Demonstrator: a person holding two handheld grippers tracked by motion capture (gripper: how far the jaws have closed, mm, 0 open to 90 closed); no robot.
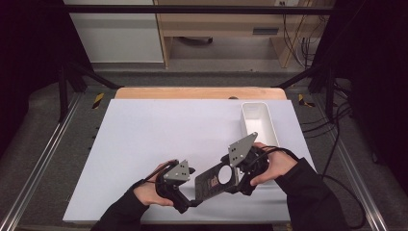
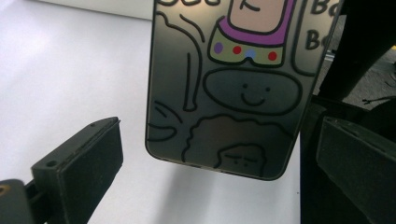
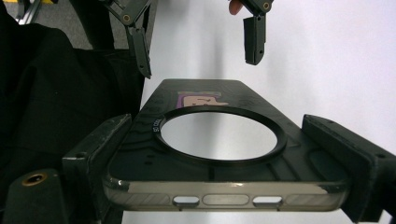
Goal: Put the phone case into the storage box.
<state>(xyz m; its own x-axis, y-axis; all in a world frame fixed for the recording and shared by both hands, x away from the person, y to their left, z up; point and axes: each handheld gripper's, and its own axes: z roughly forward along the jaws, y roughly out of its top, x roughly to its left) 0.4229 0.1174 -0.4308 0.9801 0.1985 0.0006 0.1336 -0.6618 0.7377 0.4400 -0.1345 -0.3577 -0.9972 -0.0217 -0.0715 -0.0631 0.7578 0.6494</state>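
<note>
A dark translucent phone case (image 1: 211,183) with cartoon drawings and a round ring hangs just above the white table near its front edge. My right gripper (image 3: 224,135) is shut on it, one jaw on each long side near the ring end (image 3: 219,133). In the high view that gripper (image 1: 234,177) sits at the case's right end. My left gripper (image 2: 217,123) stands open, and its jaws straddle the case's other end (image 2: 224,154) without touching it. From the right gripper view, the left gripper (image 3: 196,51) hovers over the far end of the case.
A white rectangular bin (image 1: 260,122) stands at the back right of the white sheet (image 1: 159,134). A wooden table edge (image 1: 199,93) runs behind it. Metal rails and black frame posts flank both sides.
</note>
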